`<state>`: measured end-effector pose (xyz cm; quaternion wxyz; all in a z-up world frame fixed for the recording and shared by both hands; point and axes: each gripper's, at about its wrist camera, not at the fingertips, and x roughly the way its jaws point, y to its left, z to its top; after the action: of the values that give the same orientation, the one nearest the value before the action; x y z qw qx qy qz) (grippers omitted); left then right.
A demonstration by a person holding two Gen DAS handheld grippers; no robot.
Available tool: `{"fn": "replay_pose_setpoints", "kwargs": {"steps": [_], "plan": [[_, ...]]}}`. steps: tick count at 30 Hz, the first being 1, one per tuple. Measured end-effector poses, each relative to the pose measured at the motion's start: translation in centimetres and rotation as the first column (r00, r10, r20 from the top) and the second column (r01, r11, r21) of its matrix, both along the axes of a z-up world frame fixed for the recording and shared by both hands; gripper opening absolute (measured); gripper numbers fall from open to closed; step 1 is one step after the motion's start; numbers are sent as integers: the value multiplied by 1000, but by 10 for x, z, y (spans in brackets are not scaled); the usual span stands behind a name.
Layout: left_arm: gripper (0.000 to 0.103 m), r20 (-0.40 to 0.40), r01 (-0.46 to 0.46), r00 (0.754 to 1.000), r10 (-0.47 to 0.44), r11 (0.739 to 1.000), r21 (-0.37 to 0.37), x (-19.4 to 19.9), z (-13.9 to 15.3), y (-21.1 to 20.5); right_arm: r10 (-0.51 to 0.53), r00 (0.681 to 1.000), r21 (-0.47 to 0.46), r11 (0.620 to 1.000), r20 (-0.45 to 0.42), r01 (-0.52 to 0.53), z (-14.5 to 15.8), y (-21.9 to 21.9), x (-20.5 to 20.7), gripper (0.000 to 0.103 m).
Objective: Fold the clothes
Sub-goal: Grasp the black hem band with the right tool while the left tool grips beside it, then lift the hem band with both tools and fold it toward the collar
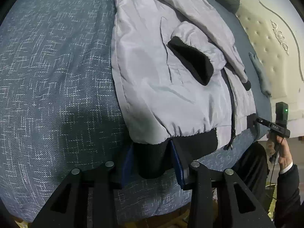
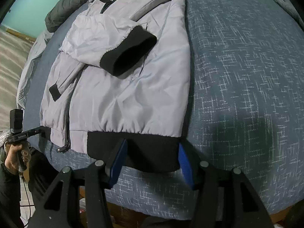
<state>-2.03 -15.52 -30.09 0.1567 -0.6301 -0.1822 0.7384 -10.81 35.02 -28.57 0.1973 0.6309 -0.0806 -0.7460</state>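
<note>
Grey jacket (image 1: 171,87) lies flat, sleeves folded in, both grippers (image 1: 153,159) (image 2: 152,161) clamped on its black hem (image 2: 133,148).

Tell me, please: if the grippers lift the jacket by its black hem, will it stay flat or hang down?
The jacket looks thin and creased, so it would probably sag and fold. Its shiny shell may slip. The ribbed hem seems thicker, likely easier to grip.

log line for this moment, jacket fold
stage: hem grab | jacket: flat on bed, sleeves folded in | left claw: straddling black hem | right claw: straddling hem
</note>
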Motion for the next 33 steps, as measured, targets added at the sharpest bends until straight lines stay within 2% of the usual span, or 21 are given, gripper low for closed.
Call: {"fn": "replay_pose_setpoints", "kwargs": {"steps": [1, 3, 5, 11, 14, 15, 19, 23, 25, 26, 30, 33], "plan": [[37, -5, 3, 1000, -3, 1000, 3, 0, 2, 0, -1, 1000, -7, 1000, 2, 1, 0, 1, 0, 54], [23, -23, 3, 1000, -3, 1000, 20, 2, 7, 1, -4, 1000, -16, 1000, 6, 4, -1, 3, -1, 41], [21, -40, 14, 999, -13, 1000, 28, 3, 12, 3, -13, 1000, -21, 1000, 11, 13, -2, 7, -2, 37], [22, -14, 28, 1000, -28, 999, 23, -2, 9, 4, -36, 999, -44, 998, 30, 37, -7, 12, -2, 40], [29, 1, 21, 1000, -21, 999, 25, -4, 5, 2, -22, 999, -37, 999, 24, 23, -8, 7, -1, 48], [32, 7, 19, 1000, -19, 1000, 22, -5, 4, 1, -18, 1000, -34, 999, 22, 18, -8, 6, 0, 48], [33, 22, 14, 1000, -15, 999, 34, -7, -1, -1, -9, 1000, -23, 1000, 15, 10, -8, 3, 1, 48], [33, 12, 17, 1000, -17, 1000, 18, -7, 1, 2, 11, 1000, 25, 1000, -14, -10, -6, -1, 3, 31], [29, -3, 25, 1000, -25, 1000, -2, -7, 5, 5, 10, 1000, 32, 999, -26, -9, -3, 1, 4, 23], [24, -12, 31, 999, -31, 999, -12, -7, 8, 7, 9, 999, 31, 999, -32, -8, -2, 3, 4, 16], [14, -55, 49, 997, -51, 998, -34, -7, 29, 12, 18, 998, 23, 1000, -58, -16, 13, 2, 7, 8], [11, -94, 60, 993, -64, 997, -38, -6, 52, 14, 23, 997, -2, 1000, -76, -24, 31, 2, 8, 7]]}}
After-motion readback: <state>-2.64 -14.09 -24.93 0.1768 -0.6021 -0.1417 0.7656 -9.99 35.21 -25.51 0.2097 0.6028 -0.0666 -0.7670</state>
